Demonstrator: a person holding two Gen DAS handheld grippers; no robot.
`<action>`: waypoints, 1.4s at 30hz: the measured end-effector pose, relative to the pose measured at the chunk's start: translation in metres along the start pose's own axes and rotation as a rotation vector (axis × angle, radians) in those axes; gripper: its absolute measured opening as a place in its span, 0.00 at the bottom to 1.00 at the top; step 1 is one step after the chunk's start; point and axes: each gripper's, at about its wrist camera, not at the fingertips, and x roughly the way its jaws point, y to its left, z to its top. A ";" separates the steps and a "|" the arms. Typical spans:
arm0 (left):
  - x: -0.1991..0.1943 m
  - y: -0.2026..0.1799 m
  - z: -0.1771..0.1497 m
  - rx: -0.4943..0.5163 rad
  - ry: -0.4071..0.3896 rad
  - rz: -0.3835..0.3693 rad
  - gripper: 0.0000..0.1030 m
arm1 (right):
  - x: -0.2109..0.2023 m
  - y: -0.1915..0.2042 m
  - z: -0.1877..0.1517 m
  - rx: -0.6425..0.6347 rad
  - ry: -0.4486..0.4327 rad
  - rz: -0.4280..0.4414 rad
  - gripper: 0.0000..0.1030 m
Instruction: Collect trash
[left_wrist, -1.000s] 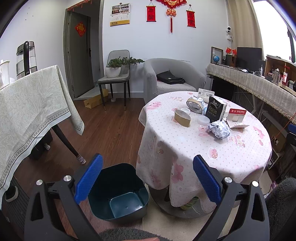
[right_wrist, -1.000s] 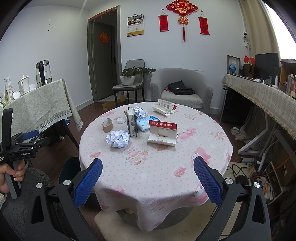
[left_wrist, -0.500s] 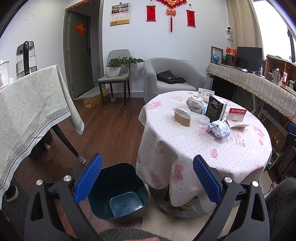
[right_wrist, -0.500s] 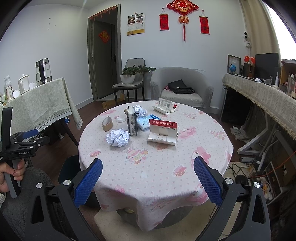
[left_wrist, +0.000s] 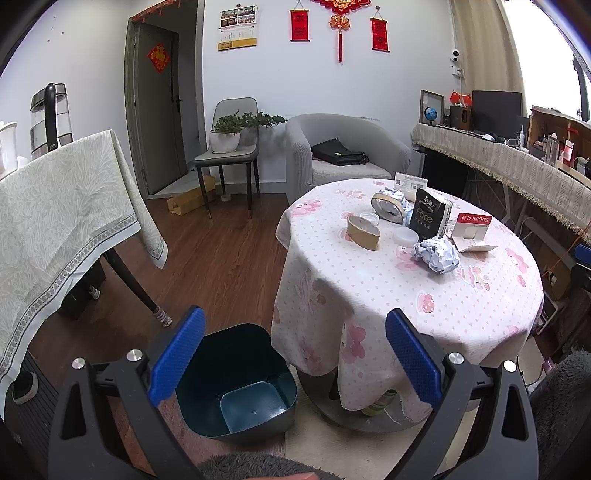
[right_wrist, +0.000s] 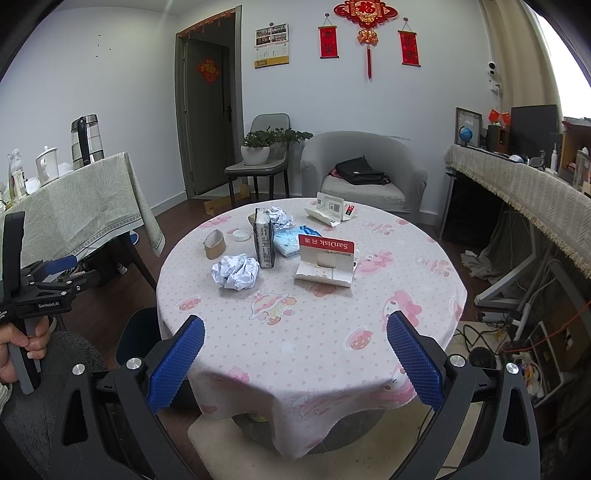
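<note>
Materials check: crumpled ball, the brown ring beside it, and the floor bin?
Crumpled ball: looks like white printed paper, matte, sharp creases, faint blue marks.
Brown ring: seems to be cardboard, likely a spent tape core; dull tan wall, paler inside.
Bin: probably moulded plastic, dark teal, smooth with a slight sheen, rounded corners. Empty.
</note>
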 end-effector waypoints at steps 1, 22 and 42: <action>0.000 0.000 -0.001 -0.002 0.001 -0.001 0.97 | 0.000 0.000 0.001 0.000 0.000 0.000 0.97; 0.000 0.001 0.001 -0.015 0.011 -0.008 0.97 | 0.000 0.000 0.001 -0.001 0.006 -0.001 0.97; -0.006 -0.003 0.015 0.015 0.021 -0.091 0.96 | 0.012 0.006 0.006 0.028 0.057 0.032 0.97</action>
